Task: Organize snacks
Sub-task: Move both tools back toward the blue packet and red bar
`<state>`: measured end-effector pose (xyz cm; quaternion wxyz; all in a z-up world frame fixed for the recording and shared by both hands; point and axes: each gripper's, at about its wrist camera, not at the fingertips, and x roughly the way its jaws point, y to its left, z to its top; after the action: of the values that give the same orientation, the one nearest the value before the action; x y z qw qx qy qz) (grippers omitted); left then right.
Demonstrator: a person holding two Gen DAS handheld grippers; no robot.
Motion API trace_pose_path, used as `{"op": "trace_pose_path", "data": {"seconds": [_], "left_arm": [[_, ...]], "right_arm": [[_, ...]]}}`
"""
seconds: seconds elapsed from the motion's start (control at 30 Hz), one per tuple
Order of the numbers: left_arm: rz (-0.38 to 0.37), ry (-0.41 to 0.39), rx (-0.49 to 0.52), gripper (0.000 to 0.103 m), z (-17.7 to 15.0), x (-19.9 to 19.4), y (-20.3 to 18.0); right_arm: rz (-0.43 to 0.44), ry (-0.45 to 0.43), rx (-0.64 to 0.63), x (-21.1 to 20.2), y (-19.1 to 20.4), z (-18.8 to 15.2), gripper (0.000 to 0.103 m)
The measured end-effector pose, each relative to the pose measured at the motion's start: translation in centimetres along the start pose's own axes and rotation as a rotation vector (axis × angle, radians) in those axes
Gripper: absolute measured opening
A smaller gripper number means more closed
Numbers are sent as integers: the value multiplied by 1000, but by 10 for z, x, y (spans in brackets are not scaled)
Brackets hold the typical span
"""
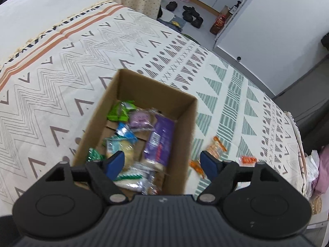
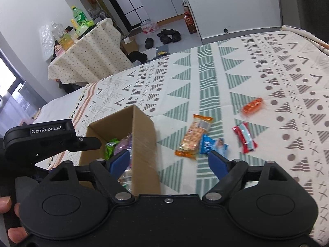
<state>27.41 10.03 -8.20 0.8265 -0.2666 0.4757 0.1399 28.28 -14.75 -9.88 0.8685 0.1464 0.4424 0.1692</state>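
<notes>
Both my grippers hang spread and empty: left gripper [image 1: 162, 163] over the cardboard box [image 1: 186, 127], right gripper [image 2: 169, 161] beside it. Just ahead lies the blue packet [image 2: 213, 145] — light, crinkly, slippery; I'd pinch its middle. Farther off, the orange wafer pack [image 2: 194, 136] and red bar [image 2: 244, 136].

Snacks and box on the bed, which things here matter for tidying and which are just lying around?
Part of the job:
cardboard box
orange cracker pack
blue packet
red and white packet
small orange packet

Just lying about:
shoes
green bottle
dotted tablecloth
</notes>
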Motion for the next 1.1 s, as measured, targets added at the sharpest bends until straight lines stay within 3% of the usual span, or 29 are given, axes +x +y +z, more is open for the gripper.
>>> {"op": "trace_pose_path", "data": {"seconds": [0.3,0.8,1.1], "left_arm": [[-21,35,81,89,-22,2,-39],[-58,53,202,95,-46,12,-98],[-61,96,190,96,-55,37,-122]], "right_arm": [[-28,-21,38,-15,-37,-3,103],[-39,-28,109,-21,-88,-3,103],[-57,-31,131,-13,-114,-1,103]]}}
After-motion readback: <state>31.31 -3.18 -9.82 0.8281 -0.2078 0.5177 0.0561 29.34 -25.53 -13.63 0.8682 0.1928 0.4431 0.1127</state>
